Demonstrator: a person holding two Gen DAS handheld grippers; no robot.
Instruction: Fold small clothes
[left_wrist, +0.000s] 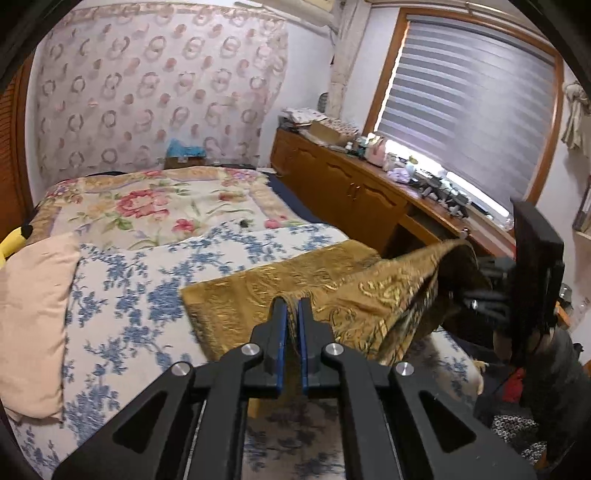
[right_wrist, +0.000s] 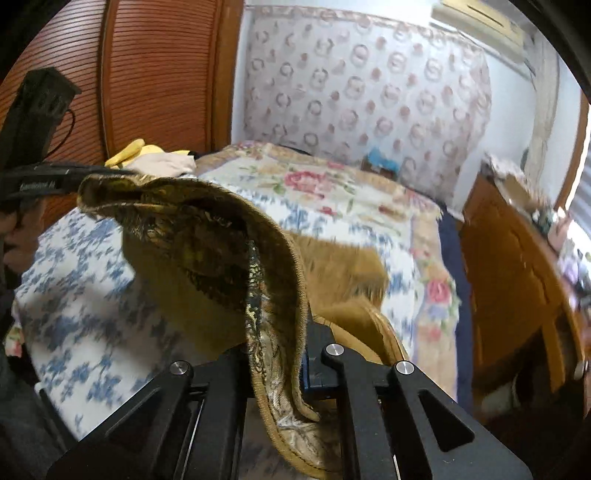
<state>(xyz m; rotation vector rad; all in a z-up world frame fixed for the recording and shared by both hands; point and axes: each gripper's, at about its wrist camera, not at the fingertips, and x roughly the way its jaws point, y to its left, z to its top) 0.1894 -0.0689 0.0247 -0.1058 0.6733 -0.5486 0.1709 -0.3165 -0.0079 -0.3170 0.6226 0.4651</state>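
A gold brocade cloth (left_wrist: 295, 291) lies partly on the bed, with its near edge lifted. My left gripper (left_wrist: 293, 306) is shut on that near edge. My right gripper (left_wrist: 480, 295) shows at the right of the left wrist view, shut on the cloth's raised right corner. In the right wrist view the gold cloth (right_wrist: 207, 240) drapes over my right gripper (right_wrist: 280, 332) and hides its fingertips. My left gripper (right_wrist: 74, 177) holds the far corner at upper left there.
The bed has a blue floral sheet (left_wrist: 140, 280) and a rose-print quilt (left_wrist: 155, 203). A peach pillow (left_wrist: 33, 317) lies at the left. A wooden cabinet (left_wrist: 351, 192) with clutter runs under the window at the right. A wooden wardrobe (right_wrist: 155, 74) stands behind the bed.
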